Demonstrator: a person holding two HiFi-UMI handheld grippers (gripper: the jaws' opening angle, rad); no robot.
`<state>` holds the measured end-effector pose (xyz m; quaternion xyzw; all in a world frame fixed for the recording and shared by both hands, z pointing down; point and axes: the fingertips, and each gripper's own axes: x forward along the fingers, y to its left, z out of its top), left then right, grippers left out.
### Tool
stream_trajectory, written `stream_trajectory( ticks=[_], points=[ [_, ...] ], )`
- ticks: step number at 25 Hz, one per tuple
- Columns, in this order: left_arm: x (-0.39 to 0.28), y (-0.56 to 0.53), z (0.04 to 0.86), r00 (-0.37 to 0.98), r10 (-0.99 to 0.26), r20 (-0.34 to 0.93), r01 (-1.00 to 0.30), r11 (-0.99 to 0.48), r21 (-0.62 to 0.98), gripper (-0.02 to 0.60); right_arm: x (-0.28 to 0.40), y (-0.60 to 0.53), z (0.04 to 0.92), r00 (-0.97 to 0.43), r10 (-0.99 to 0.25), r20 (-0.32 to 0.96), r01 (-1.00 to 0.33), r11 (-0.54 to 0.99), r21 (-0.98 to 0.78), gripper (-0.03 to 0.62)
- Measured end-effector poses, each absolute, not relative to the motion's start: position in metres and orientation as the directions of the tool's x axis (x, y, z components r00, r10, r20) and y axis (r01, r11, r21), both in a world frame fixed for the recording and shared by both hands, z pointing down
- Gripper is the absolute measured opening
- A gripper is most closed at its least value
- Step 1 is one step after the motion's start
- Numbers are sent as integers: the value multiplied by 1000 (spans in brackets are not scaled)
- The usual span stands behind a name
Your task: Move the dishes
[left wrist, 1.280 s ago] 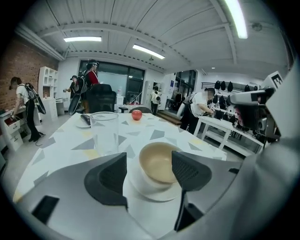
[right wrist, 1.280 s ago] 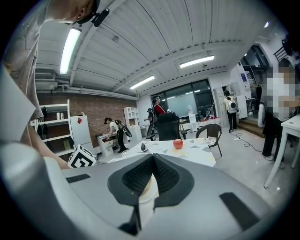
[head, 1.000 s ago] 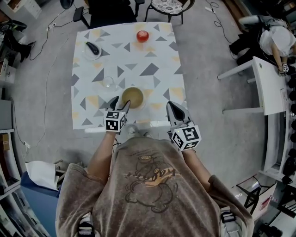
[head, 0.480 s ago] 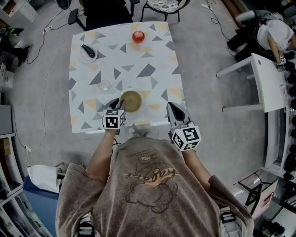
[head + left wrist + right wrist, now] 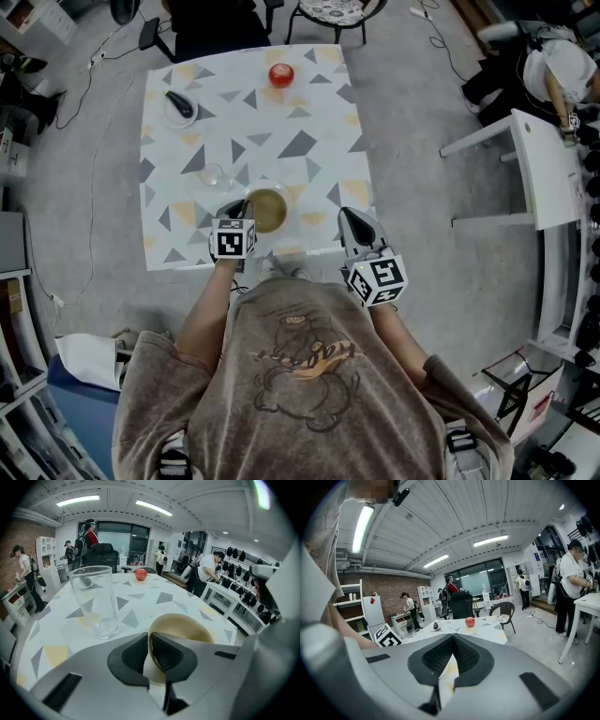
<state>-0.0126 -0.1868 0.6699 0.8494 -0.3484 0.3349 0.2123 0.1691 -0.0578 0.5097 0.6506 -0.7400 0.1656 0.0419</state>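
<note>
A tan bowl (image 5: 269,209) sits near the front edge of the patterned table (image 5: 309,141). My left gripper (image 5: 241,209) is shut on the bowl's near left rim; in the left gripper view the rim (image 5: 151,645) runs between the two pads, above the left gripper (image 5: 148,638). An empty clear glass (image 5: 214,174) stands just left of and beyond the bowl (image 5: 185,626). A small dish holding a dark object (image 5: 178,105) lies at the far left. My right gripper (image 5: 350,218) hovers at the table's front right edge, shut and empty, its jaws touching (image 5: 452,637).
A red apple (image 5: 280,74) rests at the table's far edge, also seen in the left gripper view (image 5: 140,574). Chairs (image 5: 333,11) stand beyond the table. A white side table (image 5: 548,178) is off to the right. People stand around the room.
My left gripper's jaws have closed on the bowl's rim. The right gripper has stayed where it was.
</note>
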Motion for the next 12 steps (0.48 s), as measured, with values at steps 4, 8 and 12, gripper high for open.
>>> stream_trajectory(
  ticks=[4,8,12],
  points=[
    [-12,-189,665,541,-455,707,-738,-660,140,38,168,-58,510,-154,-949,275,-976,103,-191,-3],
    [-12,-188,656,554,-465,690,-744,-649,159,34,166,-59,509,-163,-948,272,-975,113,-191,-3],
    [-13,-187,647,566,-479,671,-751,-635,180,31,163,-60,508,-176,-948,267,-973,127,-192,-3]
  ],
)
